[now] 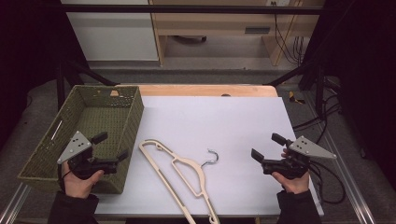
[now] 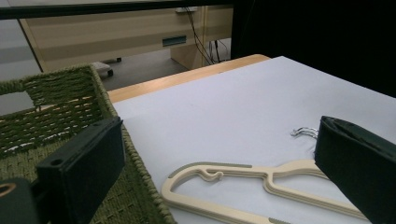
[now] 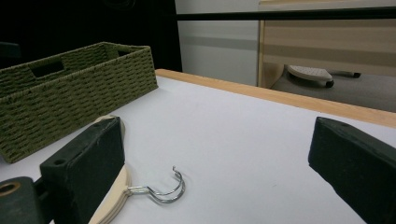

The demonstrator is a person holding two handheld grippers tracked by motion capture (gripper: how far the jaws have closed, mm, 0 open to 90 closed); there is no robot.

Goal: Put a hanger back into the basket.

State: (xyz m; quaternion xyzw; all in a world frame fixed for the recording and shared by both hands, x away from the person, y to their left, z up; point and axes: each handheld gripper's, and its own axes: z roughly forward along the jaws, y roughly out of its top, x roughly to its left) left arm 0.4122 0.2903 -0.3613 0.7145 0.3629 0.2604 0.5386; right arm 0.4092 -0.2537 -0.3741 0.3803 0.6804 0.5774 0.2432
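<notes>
A cream wooden hanger with a metal hook lies flat on the white table top, near its front edge. A woven green basket stands at the table's left. My left gripper hovers open over the basket's near right corner, nothing between its jaws. My right gripper hangs open at the table's right, pointing left toward the hook, also empty. The hanger and the basket's rim lie ahead in the left gripper view. The hook and the basket appear in the right gripper view.
The basket is empty inside. A wooden strip runs along the table's far edge. Beyond it stand a light wood cabinet and hanging cables. Dark frame bars cross above, and more cables lie off the right side.
</notes>
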